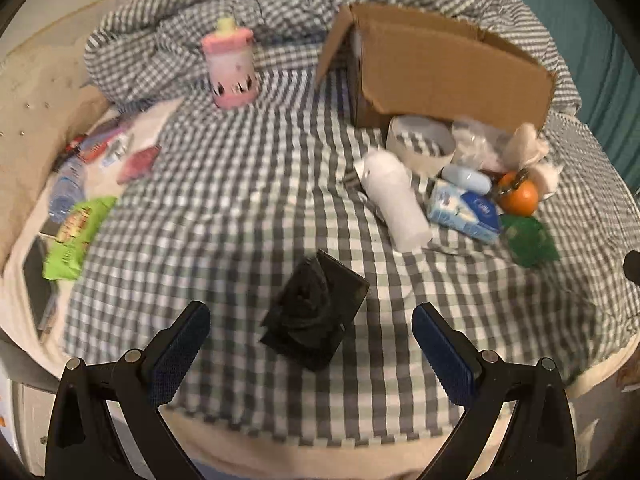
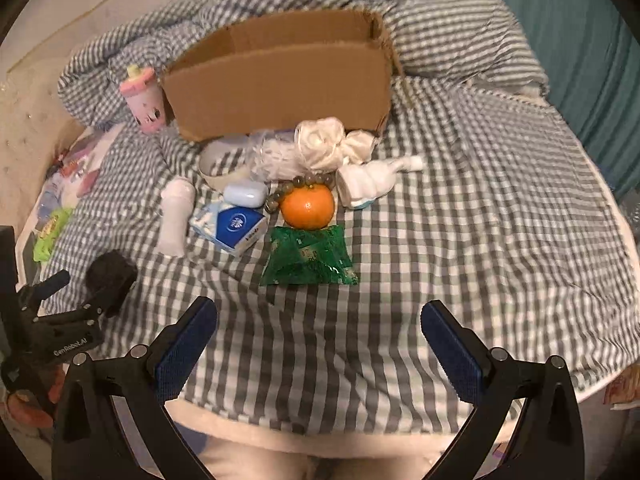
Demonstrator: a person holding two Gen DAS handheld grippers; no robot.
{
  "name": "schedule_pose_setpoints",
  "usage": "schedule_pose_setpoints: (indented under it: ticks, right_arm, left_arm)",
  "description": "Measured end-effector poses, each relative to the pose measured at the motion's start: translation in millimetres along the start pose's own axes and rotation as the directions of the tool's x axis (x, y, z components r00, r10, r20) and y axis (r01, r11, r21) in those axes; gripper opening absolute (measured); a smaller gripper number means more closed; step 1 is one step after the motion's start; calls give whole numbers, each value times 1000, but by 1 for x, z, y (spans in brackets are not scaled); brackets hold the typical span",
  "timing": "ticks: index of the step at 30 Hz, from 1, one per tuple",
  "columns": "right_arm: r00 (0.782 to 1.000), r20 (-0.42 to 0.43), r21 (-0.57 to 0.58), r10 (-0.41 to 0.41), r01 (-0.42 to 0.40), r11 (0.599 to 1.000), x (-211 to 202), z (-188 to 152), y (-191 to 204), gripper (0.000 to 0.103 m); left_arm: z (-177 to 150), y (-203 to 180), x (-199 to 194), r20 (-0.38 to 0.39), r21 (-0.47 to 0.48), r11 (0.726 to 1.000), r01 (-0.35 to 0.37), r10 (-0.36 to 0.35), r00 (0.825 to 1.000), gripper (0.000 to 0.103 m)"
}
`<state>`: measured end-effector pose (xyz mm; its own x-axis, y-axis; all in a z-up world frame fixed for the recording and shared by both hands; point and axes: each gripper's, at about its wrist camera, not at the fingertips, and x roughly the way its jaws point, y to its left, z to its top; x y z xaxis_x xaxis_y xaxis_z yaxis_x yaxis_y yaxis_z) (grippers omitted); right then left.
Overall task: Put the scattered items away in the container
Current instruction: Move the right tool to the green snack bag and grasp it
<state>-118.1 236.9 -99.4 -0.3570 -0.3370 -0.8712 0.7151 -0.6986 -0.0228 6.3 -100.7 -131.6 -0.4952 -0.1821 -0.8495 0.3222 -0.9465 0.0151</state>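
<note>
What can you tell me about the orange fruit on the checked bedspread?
The orange fruit is round, smooth and glossy, whole and unpeeled, with a small pale stem spot facing the right wrist camera. It sits on the gingham bedspread in front of the cardboard box, which it does not touch. A string of beads curls around its far side, and a green packet lies against its near side. Neither gripper touches it.

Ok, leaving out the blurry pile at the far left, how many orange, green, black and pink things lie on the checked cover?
Orange: 1, the mandarin
Green: 1, the packet
Black: 1, the black lump
Pink: 1, the bottle toy
Total: 4
</note>
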Motion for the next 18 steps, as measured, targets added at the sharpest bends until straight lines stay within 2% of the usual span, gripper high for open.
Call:
schedule_pose_setpoints:
  ticks: [5, 11, 18]
  right_arm:
    - [998, -60, 13, 19, -19, 1000, 44, 15, -9, 102]
    - [994, -106, -8, 39, -40, 999, 87, 26, 0, 102]
    - [985, -171, -32, -5, 0, 999, 131, 24, 8, 101]
  left_arm:
    - [0, -1, 31, -20, 14, 999, -40, 40, 999, 103]
    - [2, 3, 59, -53, 8, 999, -47, 47, 997, 103]
    - [3, 10, 73, -70, -20, 1000, 10, -11, 998, 103]
